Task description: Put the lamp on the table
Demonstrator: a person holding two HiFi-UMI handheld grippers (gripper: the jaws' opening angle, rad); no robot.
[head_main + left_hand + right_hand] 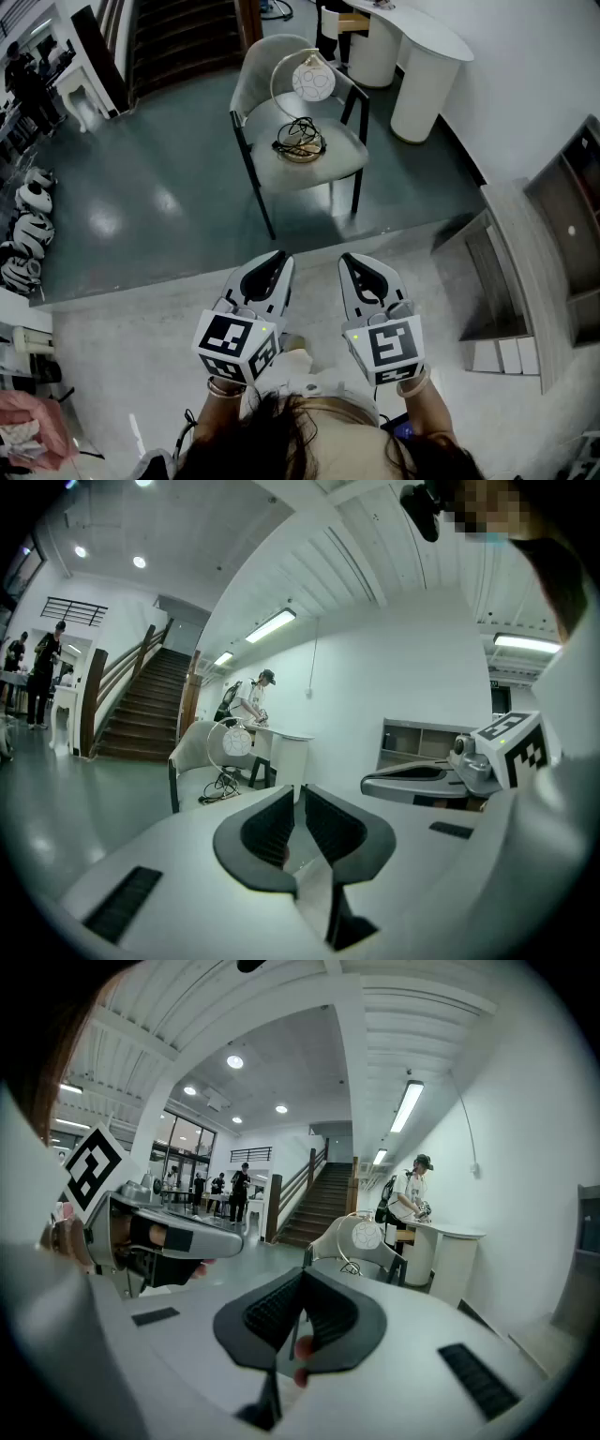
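In the head view, you are holding the left gripper (278,255) and the right gripper (349,259) side by side, well short of the chair (342,155). That is likely because the lamp (312,82) is sitting on the chair's seat, and the white table (427,37) is standing beyond the chair.

In the left gripper view, the left gripper (298,794) is carrying nothing, its jaws lying almost together, and it is pointing towards the chair (187,747).

In the right gripper view, the right gripper (302,1283) is keeping its jaws pressed together and empty, aiming at the lamp (364,1235) on the chair.

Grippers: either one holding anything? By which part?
Nothing held. Left gripper and right gripper both have jaws together, empty; the lamp sits untouched on the chair seat ahead.
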